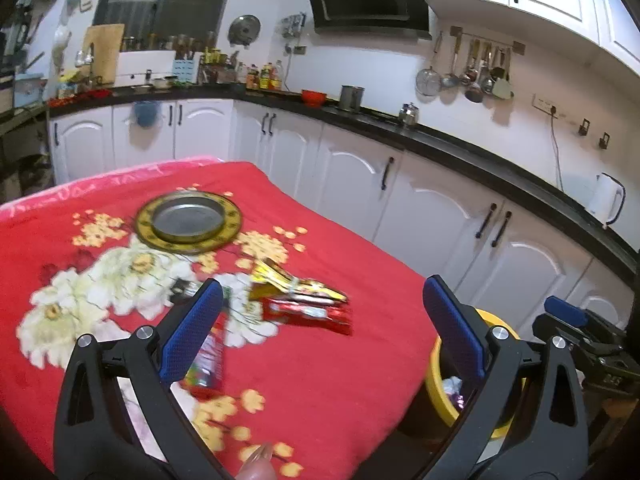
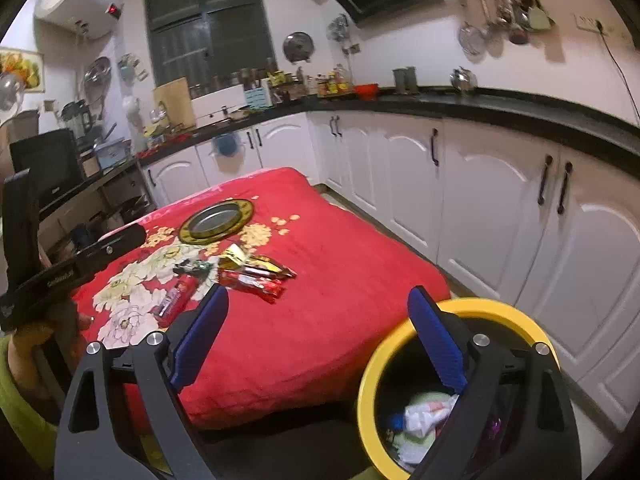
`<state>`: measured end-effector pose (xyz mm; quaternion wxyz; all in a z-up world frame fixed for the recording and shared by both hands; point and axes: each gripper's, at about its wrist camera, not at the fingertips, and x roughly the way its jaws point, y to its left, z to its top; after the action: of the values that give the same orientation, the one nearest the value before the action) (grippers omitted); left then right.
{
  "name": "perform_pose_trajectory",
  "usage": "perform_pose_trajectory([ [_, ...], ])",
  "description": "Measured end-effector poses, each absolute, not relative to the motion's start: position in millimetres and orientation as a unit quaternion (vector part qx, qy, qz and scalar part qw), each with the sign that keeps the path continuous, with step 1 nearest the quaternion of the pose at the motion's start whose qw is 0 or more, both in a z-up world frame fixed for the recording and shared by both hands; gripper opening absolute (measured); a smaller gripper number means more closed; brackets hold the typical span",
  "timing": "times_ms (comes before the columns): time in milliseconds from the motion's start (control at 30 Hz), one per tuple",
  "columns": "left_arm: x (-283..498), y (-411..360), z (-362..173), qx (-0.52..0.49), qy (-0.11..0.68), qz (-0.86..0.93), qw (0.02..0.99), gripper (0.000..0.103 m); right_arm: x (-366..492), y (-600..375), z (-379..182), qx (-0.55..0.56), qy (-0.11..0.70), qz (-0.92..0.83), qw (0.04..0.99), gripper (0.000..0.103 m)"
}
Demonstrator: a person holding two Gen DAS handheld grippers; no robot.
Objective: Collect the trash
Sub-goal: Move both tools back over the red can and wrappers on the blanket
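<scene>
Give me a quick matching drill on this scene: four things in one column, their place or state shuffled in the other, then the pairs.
Things:
1. round metal plate
2. red wrapper
3. yellow bin
4. left gripper

Place or state:
A. beside the table, trash already inside
B. open, holding nothing
C. far end of the red cloth
D. lying mid-cloth among other wrappers

Pairs: 1-C, 2-D, 3-A, 4-B

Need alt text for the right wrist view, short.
Open, empty right gripper hovers above a yellow-rimmed trash bin already holding crumpled waste, beside a table under a red floral cloth. Snack wrappers and a metal plate lie on the cloth; white kitchen cabinets stand behind.
</scene>
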<state>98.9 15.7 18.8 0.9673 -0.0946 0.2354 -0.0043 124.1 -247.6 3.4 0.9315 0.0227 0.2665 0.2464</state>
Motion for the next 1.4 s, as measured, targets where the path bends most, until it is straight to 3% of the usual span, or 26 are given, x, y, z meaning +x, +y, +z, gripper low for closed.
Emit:
perform_pose_trajectory([
  [533,95,74,15,-0.084,0.240,0.053,0.966,0.092,144,-173,3,-0.029,0.271,0.303,0.913,0.089],
  [1100,123,116,-38,-0.117,0.326,0.054,0.937,0.092,216,-101,-68,-0.119,0.347,0.314,0.876,0.085],
  [1233,133,118,-52,-0.120,0.348,0.045,0.929,0.080,234,-93,-85,-0.131,0.366,0.311,0.867,0.075],
  [1400,145,118,-68,-0.131,0.373,0.034,0.918,0.070,248,-84,-99,-0.144,0.380,0.313,0.859,0.074],
])
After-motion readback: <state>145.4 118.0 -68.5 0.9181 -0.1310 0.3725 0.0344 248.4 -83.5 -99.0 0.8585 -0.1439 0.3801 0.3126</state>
